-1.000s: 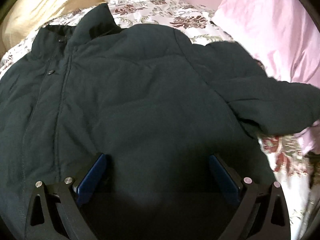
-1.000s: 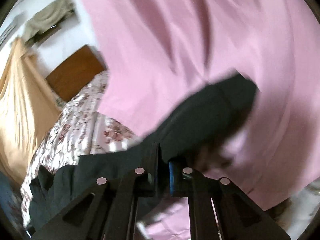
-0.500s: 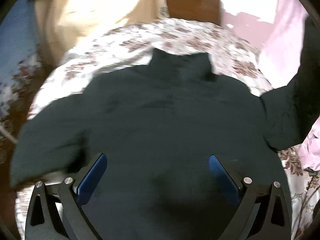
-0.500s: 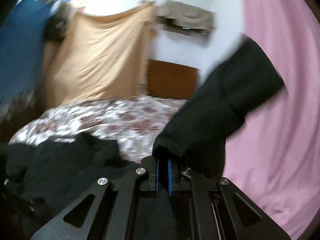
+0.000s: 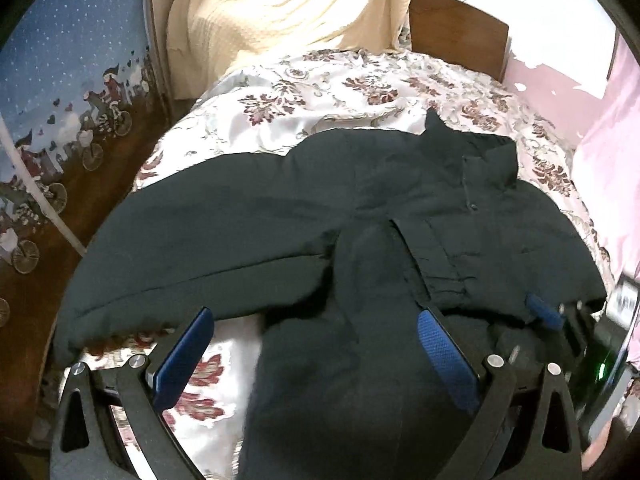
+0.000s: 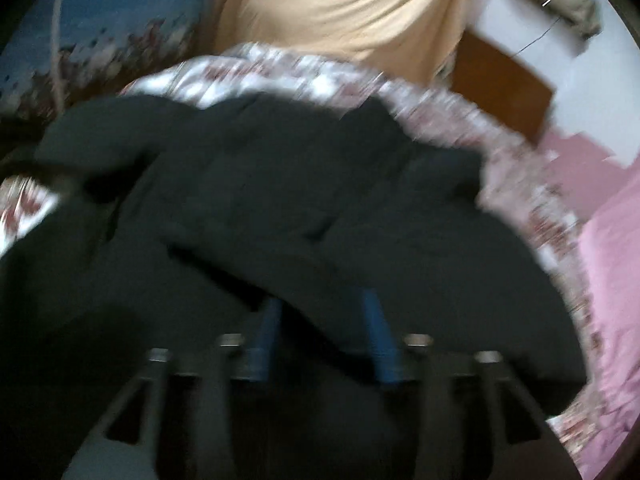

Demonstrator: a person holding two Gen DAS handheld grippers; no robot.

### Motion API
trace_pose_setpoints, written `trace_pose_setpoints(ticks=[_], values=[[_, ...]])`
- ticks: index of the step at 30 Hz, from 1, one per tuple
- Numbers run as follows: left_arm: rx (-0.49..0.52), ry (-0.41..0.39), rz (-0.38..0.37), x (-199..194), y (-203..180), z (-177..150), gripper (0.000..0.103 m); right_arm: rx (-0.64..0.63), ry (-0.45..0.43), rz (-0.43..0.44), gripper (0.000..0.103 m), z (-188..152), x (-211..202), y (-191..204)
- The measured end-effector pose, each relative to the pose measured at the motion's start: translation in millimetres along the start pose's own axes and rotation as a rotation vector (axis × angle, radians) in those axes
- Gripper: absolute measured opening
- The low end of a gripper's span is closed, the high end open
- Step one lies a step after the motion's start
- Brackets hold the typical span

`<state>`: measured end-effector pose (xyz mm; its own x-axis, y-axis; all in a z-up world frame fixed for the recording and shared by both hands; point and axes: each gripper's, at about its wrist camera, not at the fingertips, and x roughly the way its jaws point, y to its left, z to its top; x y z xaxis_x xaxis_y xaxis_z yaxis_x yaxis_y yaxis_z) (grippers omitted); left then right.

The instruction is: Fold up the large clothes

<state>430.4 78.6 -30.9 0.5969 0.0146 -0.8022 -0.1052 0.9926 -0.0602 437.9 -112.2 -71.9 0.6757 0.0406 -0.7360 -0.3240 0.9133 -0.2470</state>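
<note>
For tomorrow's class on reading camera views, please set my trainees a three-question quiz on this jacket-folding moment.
1. True or false: the left gripper is clamped on the jacket.
2. The sleeve beside the right gripper lies: A) across the jacket's front, B) off the bed, C) on the pink cloth.
3. What pattern has the bedspread?

Key: 1 false, it stands open. 2 A; the jaws are opening. 3 Floral.
</note>
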Motion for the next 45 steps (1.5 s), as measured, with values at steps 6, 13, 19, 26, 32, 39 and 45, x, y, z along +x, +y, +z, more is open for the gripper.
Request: trace_pose_setpoints(ticks=[6,13,19,26,32,39,45], values=[[-0.042,-0.084,-0.079,8,-23,-6,0.103,0.082,-0.045,0.16,0.073,-30,-60,-30],[0.02,-0.095,-0.033,51,-71,7,0.103,0.386,-0.102,-0.185,0.073,-53,-73,-182],[0.064,-0.016,0.061,93,-79,-4,0.103,0.708,-0.01,-0.226,0.041,-94,-18,-270],[-0.08,0.025,-0.018,117,-42,-22,0.103,0.525,0.106,-0.228,0.029,-107,37,-225],[-0.054,-0.022,0.02,120,-51,-30,0.103,0.377,0.159,-0.382,0.029,-99,41,-197],[-0.081,-0.038,-0.016,119,-44,-30,0.103,0.422,0.121,-0.354,0.029,-101,30,-203],[-0.151,-0.063,-0.108,100,-28,-35,0.103,0.461,0.089,-0.32,0.033,-107,27,-212]])
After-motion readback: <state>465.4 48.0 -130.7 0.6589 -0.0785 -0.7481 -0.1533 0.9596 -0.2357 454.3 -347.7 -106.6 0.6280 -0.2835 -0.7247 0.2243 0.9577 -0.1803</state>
